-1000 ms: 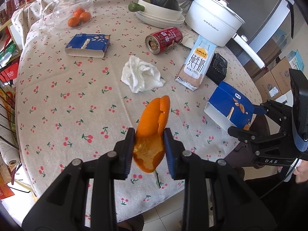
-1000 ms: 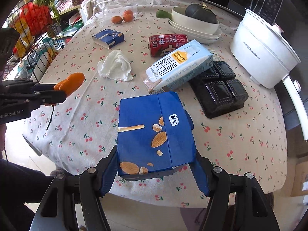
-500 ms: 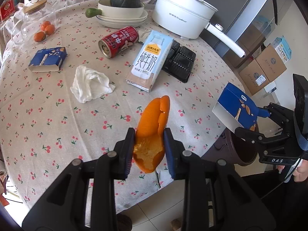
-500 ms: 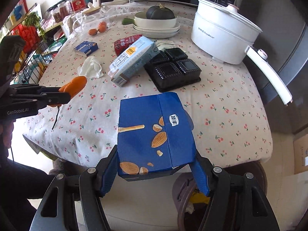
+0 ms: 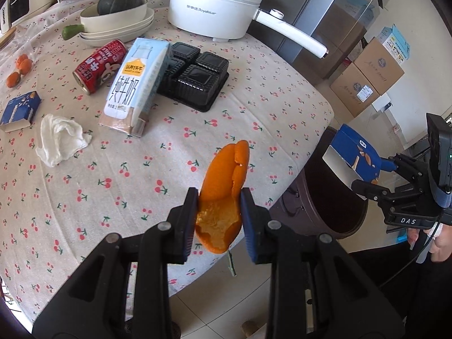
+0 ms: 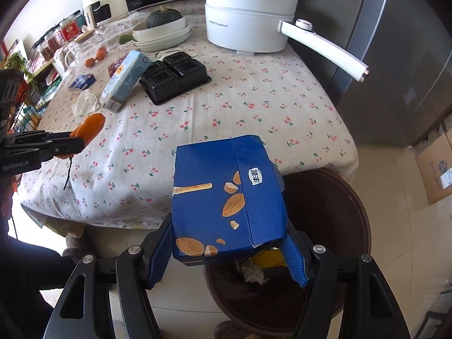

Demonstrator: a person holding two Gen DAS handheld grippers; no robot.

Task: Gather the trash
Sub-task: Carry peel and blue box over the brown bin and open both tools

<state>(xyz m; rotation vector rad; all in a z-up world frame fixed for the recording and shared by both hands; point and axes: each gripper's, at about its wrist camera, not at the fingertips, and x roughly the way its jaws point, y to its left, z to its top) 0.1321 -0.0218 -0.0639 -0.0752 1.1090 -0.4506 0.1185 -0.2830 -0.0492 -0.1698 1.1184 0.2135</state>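
I have the right gripper (image 6: 228, 243) clamped across the width of a blue snack box (image 6: 226, 203), its pads pressing the two long sides so the flat carton cannot slip. The box hangs over the near rim of the dark round bin (image 6: 358, 214) that stands on the floor just off the table's near right edge. Crumpled paper and something yellow lie inside the bin, so this is where the rubbish goes. I judge the box is placed for a drop: opening the jaws should let it fall in, though its far end still overhangs the tablecloth (image 6: 254, 107) side and could catch the rim.

My left gripper (image 5: 219, 221) is closed on an orange peel (image 5: 223, 192), pinched at its lower, pithy end so the longer curl stands up between the fingers. It sits above the near edge of the table, left of the bin, not yet over the opening. I hold it there, I think, to wait its turn behind the box.

More trash remains on the table: a milk carton (image 5: 135, 84) lying against a black plastic tray (image 5: 197, 79), a red can (image 5: 99, 66) on its side, a crumpled tissue (image 5: 60, 139) and a second small blue box (image 5: 19, 108) at the far left.
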